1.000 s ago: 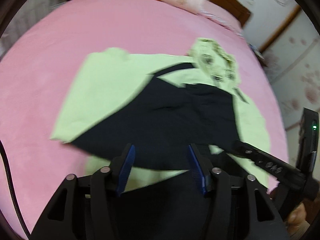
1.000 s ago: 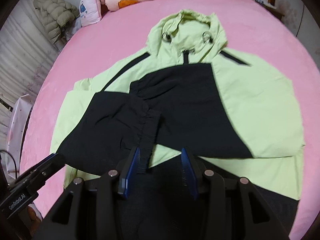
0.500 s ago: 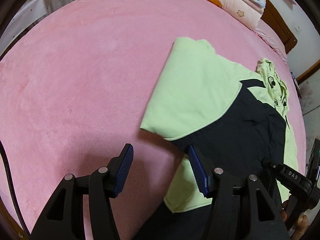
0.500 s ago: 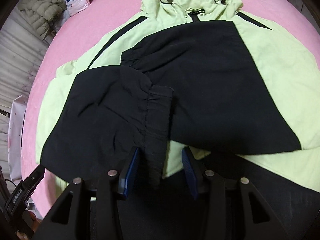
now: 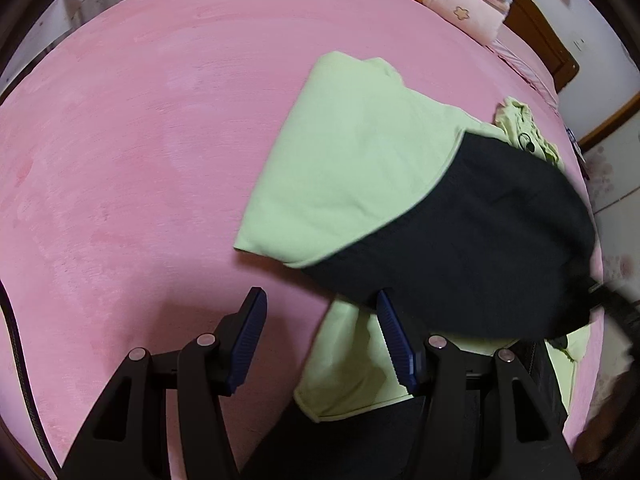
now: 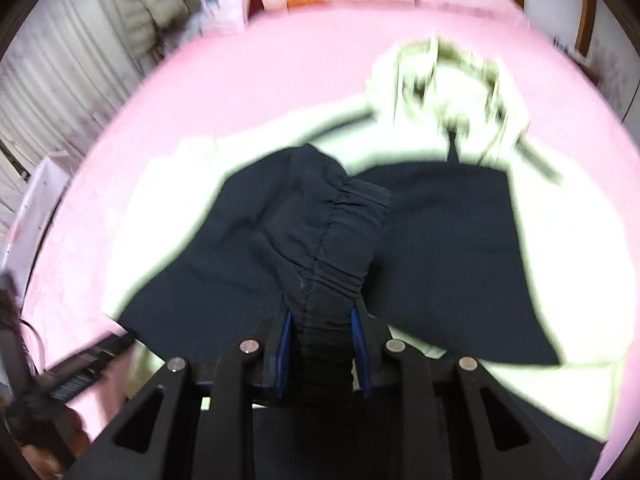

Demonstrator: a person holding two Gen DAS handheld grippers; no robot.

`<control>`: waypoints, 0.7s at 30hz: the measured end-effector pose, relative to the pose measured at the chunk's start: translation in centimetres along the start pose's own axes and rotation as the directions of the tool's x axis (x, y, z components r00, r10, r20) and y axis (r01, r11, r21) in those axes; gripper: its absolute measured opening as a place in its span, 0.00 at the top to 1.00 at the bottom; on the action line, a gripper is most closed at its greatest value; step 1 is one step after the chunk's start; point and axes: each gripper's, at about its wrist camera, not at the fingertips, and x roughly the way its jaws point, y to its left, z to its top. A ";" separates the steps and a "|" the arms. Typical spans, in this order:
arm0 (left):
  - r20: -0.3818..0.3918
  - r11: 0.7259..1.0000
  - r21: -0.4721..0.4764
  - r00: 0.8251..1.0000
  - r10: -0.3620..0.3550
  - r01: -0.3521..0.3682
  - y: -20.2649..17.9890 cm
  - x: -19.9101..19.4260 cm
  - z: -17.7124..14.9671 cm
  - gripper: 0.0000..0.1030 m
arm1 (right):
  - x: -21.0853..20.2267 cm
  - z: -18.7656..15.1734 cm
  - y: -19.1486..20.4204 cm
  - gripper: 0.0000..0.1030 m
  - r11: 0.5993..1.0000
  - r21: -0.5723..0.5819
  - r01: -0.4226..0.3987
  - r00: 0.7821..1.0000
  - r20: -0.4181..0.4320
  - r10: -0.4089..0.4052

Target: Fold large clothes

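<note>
Jacket [image 6: 460,240], light green with black panels, lies spread on pink bed [image 5: 140,140], hood [image 6: 452,80] toward the headboard end. Right wrist view is motion-blurred.

Right gripper [image 6: 320,322]: jaws have just been closing; narrow gap now, with the black sleeve cuff [image 6: 344,232] bunched between the 2 blue pads, which press on it from both sides. Gathered elastic of the cuff rises straight ahead of the fingers, lifted off the black front panel behind it.

Left gripper [image 5: 320,328]: jaws about half open, nothing between them. It hangs over bare bed just beside the jacket's near edge; right finger [image 5: 394,344] overlaps a green fold in the picture, contact cannot be told.

Left wrist view: green sleeve section [image 5: 352,176] lies folded across the body, black panel [image 5: 480,248] next to it, hood at the far right.

Pillows [image 5: 448,4] are stacked at the head of the bed. Puffer coat [image 6: 148,8] hangs at the far left of the right wrist view.
</note>
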 end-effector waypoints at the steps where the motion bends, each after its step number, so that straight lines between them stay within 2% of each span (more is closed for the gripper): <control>1: 0.001 1.000 0.003 1.000 -0.003 0.003 -0.3 0.1 0.0 0.46 | -1.1 0.4 -0.1 0.75 1.000 -0.007 0.008 0.999 0.033 -0.008; 4: 0.003 1.000 0.010 1.000 -0.013 0.013 -1.5 0.7 0.4 0.46 | -4.4 2.4 -1.0 0.75 0.999 -0.021 0.046 0.990 0.135 -0.043; 7: 0.017 1.000 0.024 1.000 -0.010 0.010 -2.9 1.3 0.8 0.46 | -6.5 3.9 -2.5 0.75 0.997 -0.007 0.075 0.979 0.190 -0.072; 11: 0.027 0.999 0.038 1.000 0.015 -0.016 -4.7 2.3 1.4 0.46 | -8.3 4.9 -4.8 0.75 0.987 0.043 0.153 0.955 0.250 -0.159; 16: 0.040 0.997 0.021 0.996 0.079 -0.080 -5.6 3.0 1.8 0.46 | -9.1 4.8 -8.1 0.75 0.959 0.098 0.266 0.920 0.272 -0.283; 19: 0.030 0.995 0.023 0.995 0.099 -0.099 -5.9 3.4 1.6 0.46 | -8.9 4.2 -11.0 0.75 0.937 0.148 0.316 0.908 0.238 -0.344; 21: 0.018 0.992 0.031 0.993 0.118 -0.118 -6.3 3.7 1.2 0.46 | -8.3 3.7 -12.8 0.75 0.925 0.179 0.334 0.908 0.200 -0.367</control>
